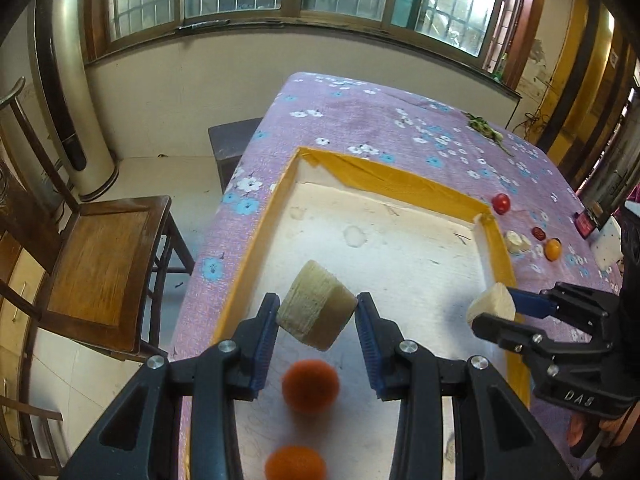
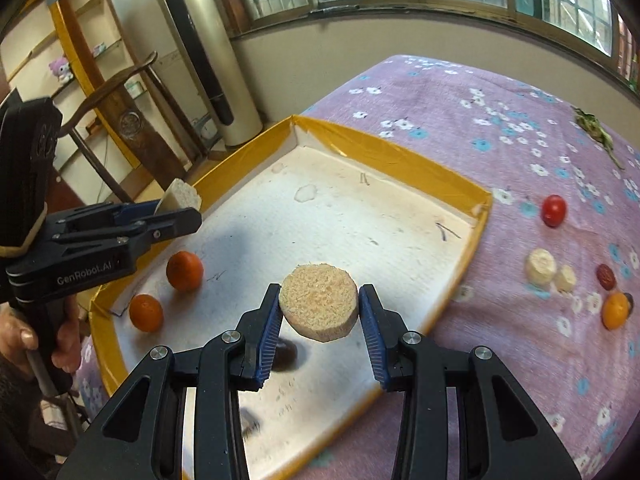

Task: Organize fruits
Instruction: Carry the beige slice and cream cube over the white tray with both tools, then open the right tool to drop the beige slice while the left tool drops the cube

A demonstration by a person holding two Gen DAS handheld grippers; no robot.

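The left gripper [image 1: 317, 312] is clenched on a pale, fibrous chunk [image 1: 316, 310], cut flat on one face and ribbed along its curved side, pinched between the ridged blue pads [image 1: 264, 344] at the centre of the left wrist view. Low in that frame, under the chunk, two fuzzy-looking orange fruits [image 1: 310, 386] lie on the white floor of the tray [image 1: 404, 182]. The tray is shallow and squarish, its walls wrapped in glossy yellow tape, its floor scuffed and stained.

The right gripper [image 2: 319, 310] grips a round, flat slice [image 2: 318, 307] with a coarse, spongy tan top, held above the tray at the middle of the right wrist view.

At the right of that view, on the purple flowered tablecloth [image 2: 460, 120], lie a smooth red tomato [image 2: 553, 210], two pale cut pieces [image 2: 541, 266], a dark red date [image 2: 606, 276] and a small orange fruit [image 2: 616, 310], all outside the tray.
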